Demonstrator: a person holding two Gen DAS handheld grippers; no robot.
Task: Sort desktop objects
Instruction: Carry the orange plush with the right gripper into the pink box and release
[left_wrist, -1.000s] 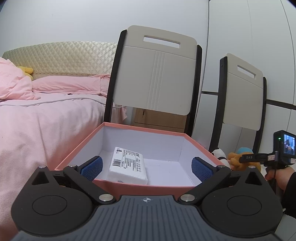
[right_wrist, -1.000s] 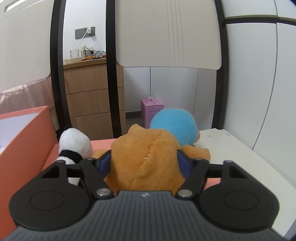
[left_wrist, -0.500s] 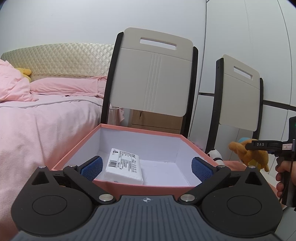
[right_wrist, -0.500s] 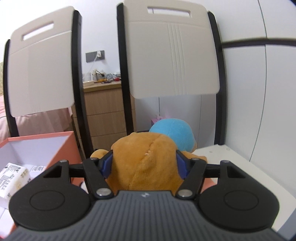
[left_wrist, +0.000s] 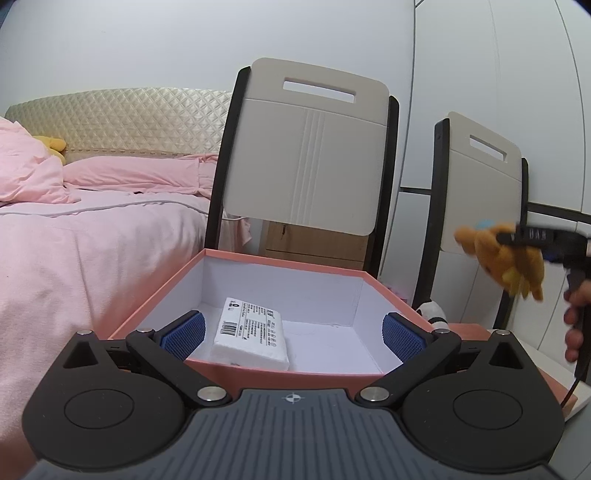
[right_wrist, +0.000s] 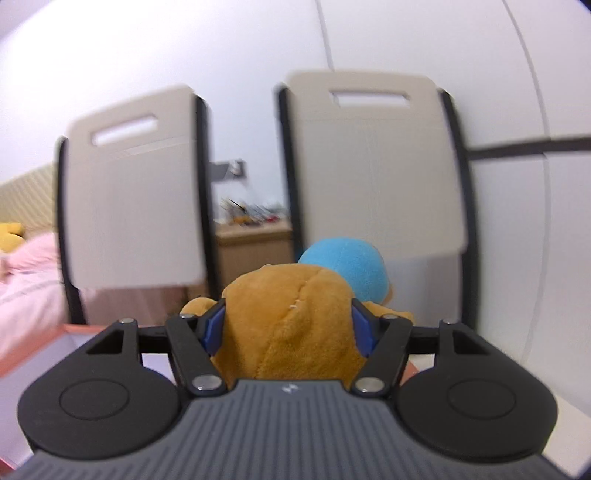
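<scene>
Right claw (right_wrist: 288, 328) clamped on the orange plush toy with blue head (right_wrist: 291, 328), held aloft right of the open salmon-pink cardboard box (left_wrist: 277, 369), presumably bound inside; left claw (left_wrist: 291, 332) spread wide, empty, above its near rim.

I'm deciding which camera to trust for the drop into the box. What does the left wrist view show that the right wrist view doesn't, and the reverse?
Only the left wrist view shows the white packet on the box floor, the panda toy beside the box, and the open left gripper. Only the right wrist view shows the wooden cabinet's cluttered top. Both show the orange plush clamped in the right gripper, the pink box, both chairs and the bed.
</scene>
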